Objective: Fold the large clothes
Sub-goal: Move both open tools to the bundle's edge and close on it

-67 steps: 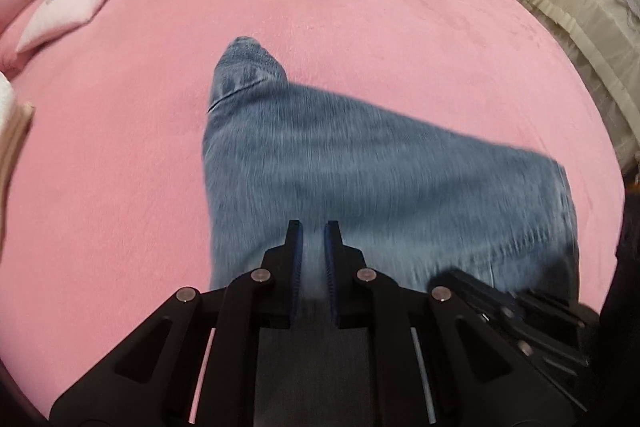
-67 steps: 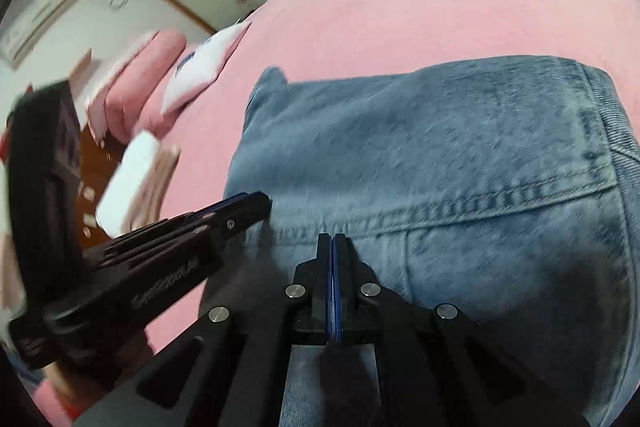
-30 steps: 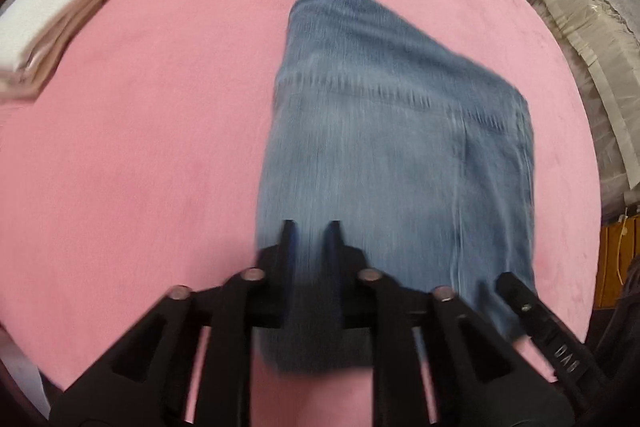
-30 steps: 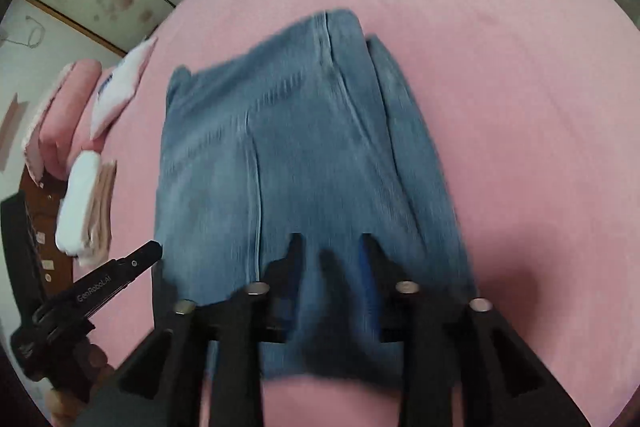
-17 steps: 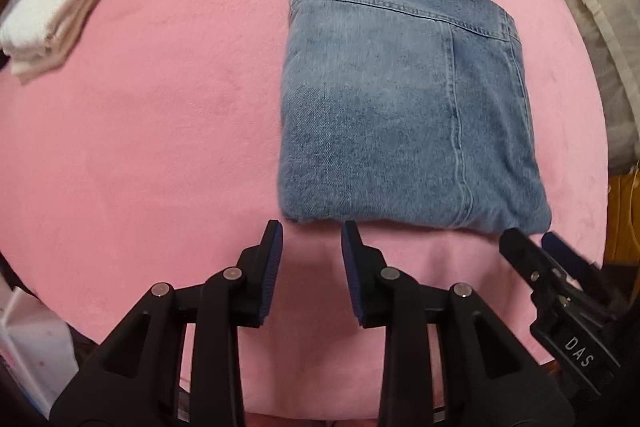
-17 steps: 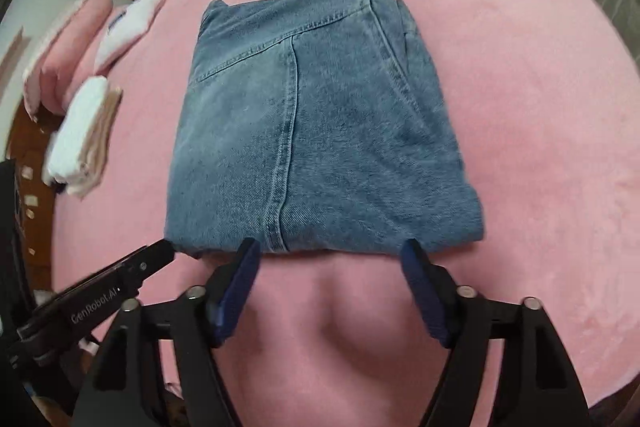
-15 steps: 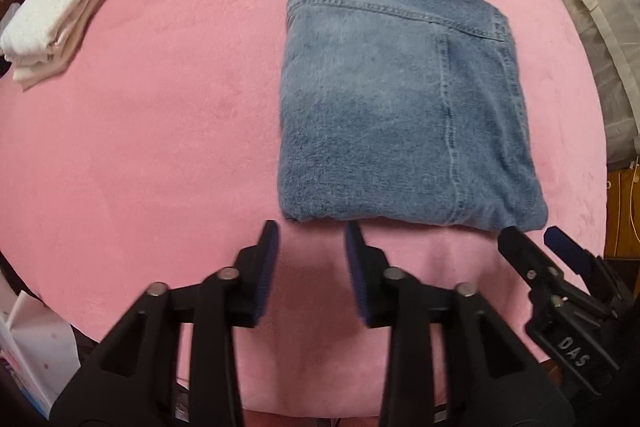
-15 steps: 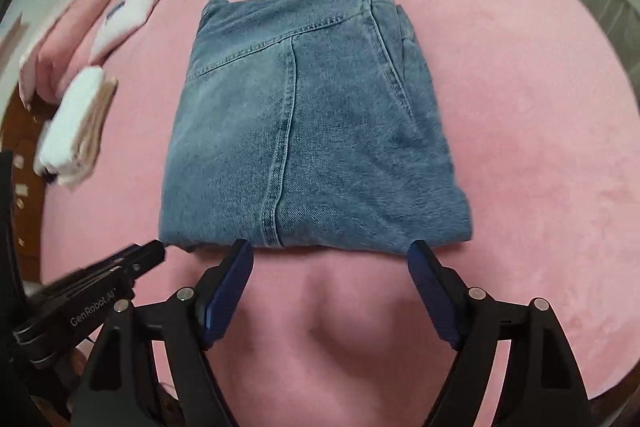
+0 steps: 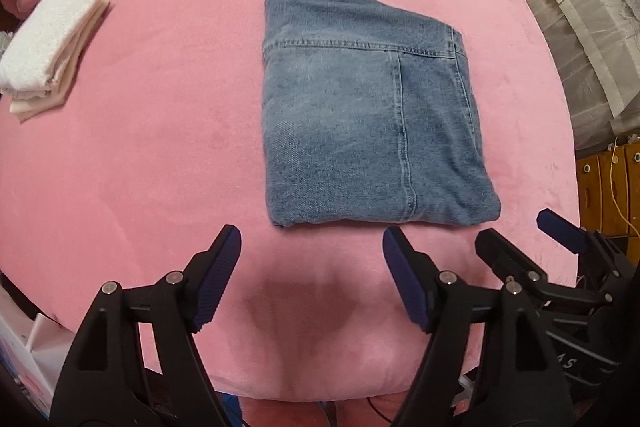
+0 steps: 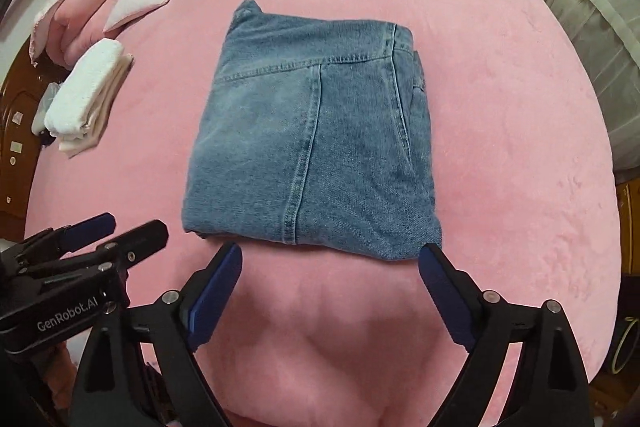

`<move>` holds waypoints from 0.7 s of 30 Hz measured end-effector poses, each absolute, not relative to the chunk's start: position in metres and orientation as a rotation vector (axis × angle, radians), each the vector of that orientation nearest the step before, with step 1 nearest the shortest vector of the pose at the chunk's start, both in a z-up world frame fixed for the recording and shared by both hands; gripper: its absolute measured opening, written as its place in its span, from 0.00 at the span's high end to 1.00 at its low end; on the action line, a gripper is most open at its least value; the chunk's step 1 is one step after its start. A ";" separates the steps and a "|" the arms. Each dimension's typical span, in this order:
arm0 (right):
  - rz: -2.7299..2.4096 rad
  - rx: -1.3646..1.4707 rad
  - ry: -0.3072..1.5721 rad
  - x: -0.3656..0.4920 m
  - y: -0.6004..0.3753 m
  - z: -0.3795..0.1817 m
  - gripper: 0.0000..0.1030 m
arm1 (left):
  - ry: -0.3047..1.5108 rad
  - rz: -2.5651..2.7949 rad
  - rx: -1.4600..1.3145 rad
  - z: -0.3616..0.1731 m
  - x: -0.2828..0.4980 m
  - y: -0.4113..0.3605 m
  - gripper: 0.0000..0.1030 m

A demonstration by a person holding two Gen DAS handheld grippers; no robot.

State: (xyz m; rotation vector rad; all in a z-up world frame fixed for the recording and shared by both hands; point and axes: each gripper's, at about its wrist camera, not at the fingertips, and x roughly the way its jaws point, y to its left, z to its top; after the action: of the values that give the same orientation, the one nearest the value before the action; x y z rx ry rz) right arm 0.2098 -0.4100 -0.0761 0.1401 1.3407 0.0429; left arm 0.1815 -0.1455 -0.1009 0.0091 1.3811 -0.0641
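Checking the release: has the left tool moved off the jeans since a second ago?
Yes. The left tool has backed off the jeans toward the pink bed's near edge, its jaws just opening with nothing between them.

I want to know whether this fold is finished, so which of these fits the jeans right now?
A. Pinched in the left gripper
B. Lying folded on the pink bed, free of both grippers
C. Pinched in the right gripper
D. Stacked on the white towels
B: the jeans lie folded on the pink bed; the left gripper and right gripper, jaws just opened, hold nothing.
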 end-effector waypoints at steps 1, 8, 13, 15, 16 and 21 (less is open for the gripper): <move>0.045 0.143 1.344 0.210 -0.410 -0.073 0.10 | 1.378 -0.067 0.004 -0.097 0.181 -0.145 0.31; 0.045 0.164 1.321 0.210 -0.414 -0.060 0.09 | 1.379 -0.071 -0.098 -0.092 0.185 -0.137 0.31; 0.032 0.193 1.331 0.213 -0.419 -0.069 0.09 | 1.407 -0.046 -0.096 -0.107 0.188 -0.134 0.31; 0.031 0.217 1.342 0.213 -0.425 -0.077 0.09 | 1.439 -0.045 -0.100 -0.119 0.190 -0.133 0.31; 0.030 0.223 1.348 0.214 -0.427 -0.081 0.09 | 1.452 -0.047 -0.102 -0.124 0.191 -0.133 0.31; 0.044 0.244 1.356 0.220 -0.441 -0.112 0.09 | 1.522 -0.026 -0.116 -0.161 0.201 -0.126 0.31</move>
State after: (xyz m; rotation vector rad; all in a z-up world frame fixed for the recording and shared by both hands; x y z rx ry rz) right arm 0.2201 -0.4411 -0.1116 0.2443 1.3556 0.0443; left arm 0.2013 -0.1259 -0.1615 -0.1164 1.5218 -0.0260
